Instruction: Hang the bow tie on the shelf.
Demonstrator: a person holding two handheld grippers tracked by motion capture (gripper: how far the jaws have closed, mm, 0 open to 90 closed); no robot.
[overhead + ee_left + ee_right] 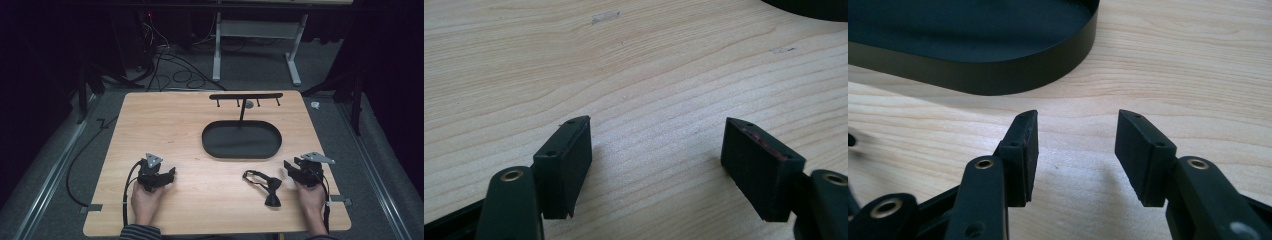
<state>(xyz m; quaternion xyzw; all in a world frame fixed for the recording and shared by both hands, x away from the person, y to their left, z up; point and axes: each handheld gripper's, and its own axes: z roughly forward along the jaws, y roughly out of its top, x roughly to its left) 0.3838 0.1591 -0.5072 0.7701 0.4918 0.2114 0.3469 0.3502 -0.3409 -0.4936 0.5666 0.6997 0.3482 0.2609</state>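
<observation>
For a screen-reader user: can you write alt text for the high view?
A person's hands hold the left gripper and right gripper, both open, over a wooden table. A black bow tie lies beside the right one, before an oval black tray with a hook rack.

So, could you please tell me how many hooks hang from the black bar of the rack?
5 as far as the high view shows: small hooks spaced along the black bar, the middle one carrying a grey round thing. Others could be hidden.
</observation>
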